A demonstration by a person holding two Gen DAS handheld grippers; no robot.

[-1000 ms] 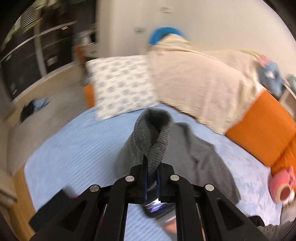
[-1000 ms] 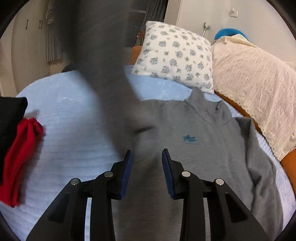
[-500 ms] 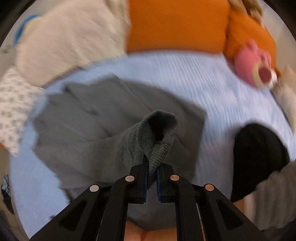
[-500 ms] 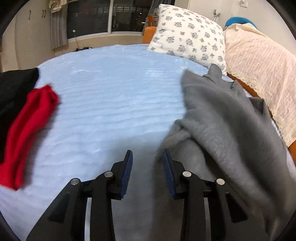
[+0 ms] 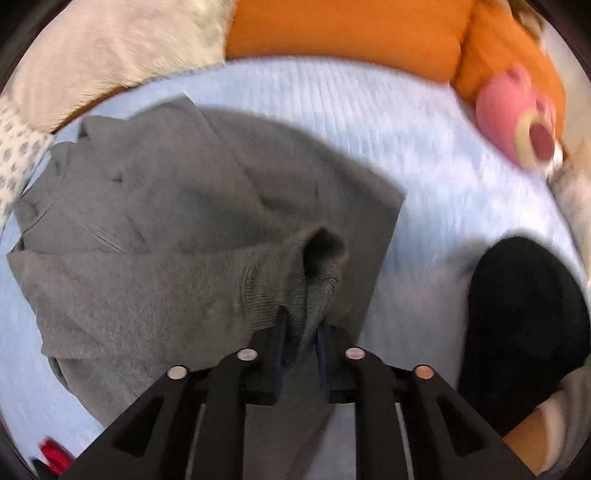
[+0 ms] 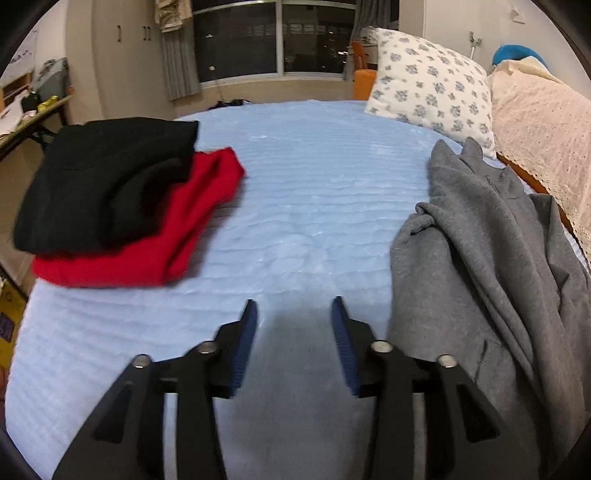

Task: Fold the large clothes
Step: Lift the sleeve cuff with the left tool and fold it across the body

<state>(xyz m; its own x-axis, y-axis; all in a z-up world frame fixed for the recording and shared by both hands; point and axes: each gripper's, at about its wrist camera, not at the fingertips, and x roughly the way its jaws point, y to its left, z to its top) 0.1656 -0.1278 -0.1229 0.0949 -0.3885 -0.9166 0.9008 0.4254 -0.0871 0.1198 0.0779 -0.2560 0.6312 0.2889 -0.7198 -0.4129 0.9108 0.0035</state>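
Observation:
A grey sweater point(image 5: 177, 206) lies on the light blue bedspread point(image 5: 388, 122), partly folded over itself. My left gripper point(image 5: 300, 325) is shut on the ribbed cuff of its sleeve point(image 5: 295, 273) and holds the sleeve laid across the body. In the right wrist view the same sweater point(image 6: 487, 251) lies bunched at the right. My right gripper point(image 6: 293, 325) is open and empty, low over bare bedspread point(image 6: 303, 206) to the left of the sweater.
Folded black point(image 6: 107, 177) and red point(image 6: 155, 236) garments are stacked at the bed's left. A floral pillow point(image 6: 432, 88) and cream cover point(image 6: 543, 122) lie at the head. An orange cushion point(image 5: 351, 33), a pink plush toy point(image 5: 517, 118) and a black item point(image 5: 524, 328) lie on the other side.
My left gripper carried the sleeve cuff across and down onto the sweater's body. My right gripper drew off to the left of the sweater, and the stacked garments came further into view.

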